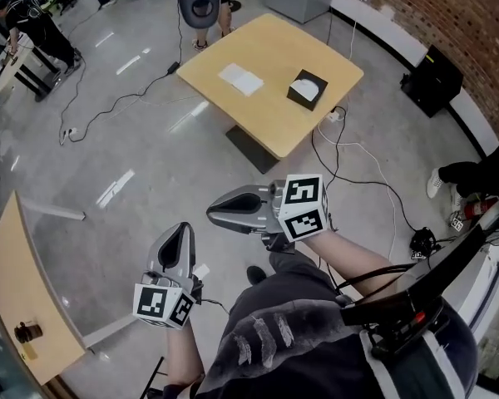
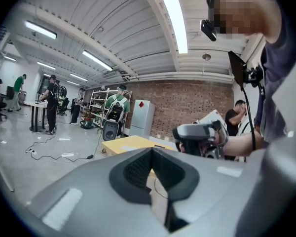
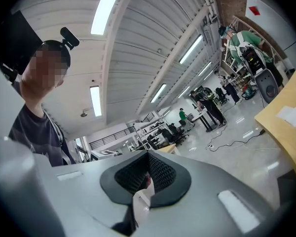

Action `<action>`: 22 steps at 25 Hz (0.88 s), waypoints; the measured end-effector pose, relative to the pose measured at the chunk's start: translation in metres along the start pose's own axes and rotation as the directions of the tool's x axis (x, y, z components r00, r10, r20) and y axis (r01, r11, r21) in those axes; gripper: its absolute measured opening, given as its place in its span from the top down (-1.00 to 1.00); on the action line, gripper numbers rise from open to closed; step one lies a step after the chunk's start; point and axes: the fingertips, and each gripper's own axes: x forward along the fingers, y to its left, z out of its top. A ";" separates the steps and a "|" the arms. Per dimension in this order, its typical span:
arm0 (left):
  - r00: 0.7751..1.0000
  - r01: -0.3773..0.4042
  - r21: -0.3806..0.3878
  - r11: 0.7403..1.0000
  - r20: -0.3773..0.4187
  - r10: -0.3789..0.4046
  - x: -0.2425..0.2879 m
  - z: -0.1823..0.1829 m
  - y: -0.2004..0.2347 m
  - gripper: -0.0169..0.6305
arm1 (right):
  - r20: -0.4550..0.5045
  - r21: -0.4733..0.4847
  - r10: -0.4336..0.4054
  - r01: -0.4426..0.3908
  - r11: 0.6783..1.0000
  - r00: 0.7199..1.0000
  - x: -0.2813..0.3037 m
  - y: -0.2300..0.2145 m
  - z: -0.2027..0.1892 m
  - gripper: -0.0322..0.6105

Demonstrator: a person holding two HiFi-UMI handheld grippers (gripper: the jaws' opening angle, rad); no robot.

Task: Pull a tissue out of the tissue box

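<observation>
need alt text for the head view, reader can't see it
A person standing on a grey floor holds a left gripper and right gripper, both shut, well short of a wooden table ahead. On the table sit a black tissue box with white tissue showing and a flat white sheet beside it.

The person is wearing a dark grey top [image 1: 274, 339] showing pale brush-like streaks, with a black shoe [image 1: 255, 274] peeking out below. The left hand-held gripper [image 1: 185, 228] and the right hand-held gripper [image 1: 210, 214] are showing smooth grey shells, black ribbed pads [image 2: 133, 173], and each a white cube [image 1: 303, 207] bearing black square markers. Black cables [image 1: 374, 274] are trailing beside the right arm.
</observation>
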 end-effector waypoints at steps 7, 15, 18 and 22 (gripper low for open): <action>0.997 0.072 -0.026 0.997 0.000 -0.072 -0.018 -0.016 -0.020 0.94 | -0.024 0.000 -0.062 0.062 0.998 0.998 -0.002 0.031 -0.027 0.90; 0.998 0.053 0.000 0.999 0.028 -0.053 -0.018 0.000 -0.043 0.94 | 0.017 -0.030 -0.040 0.041 0.999 0.999 -0.026 0.048 -0.015 0.90; 0.999 0.040 0.019 0.999 0.023 -0.041 -0.008 0.005 -0.062 0.94 | 0.030 -0.037 -0.007 0.008 0.999 1.000 -0.045 0.054 -0.010 0.90; 0.999 0.033 0.021 0.999 0.019 -0.033 0.011 0.010 -0.100 0.94 | 0.053 -0.018 0.023 -0.022 1.000 0.998 -0.081 0.059 -0.004 0.90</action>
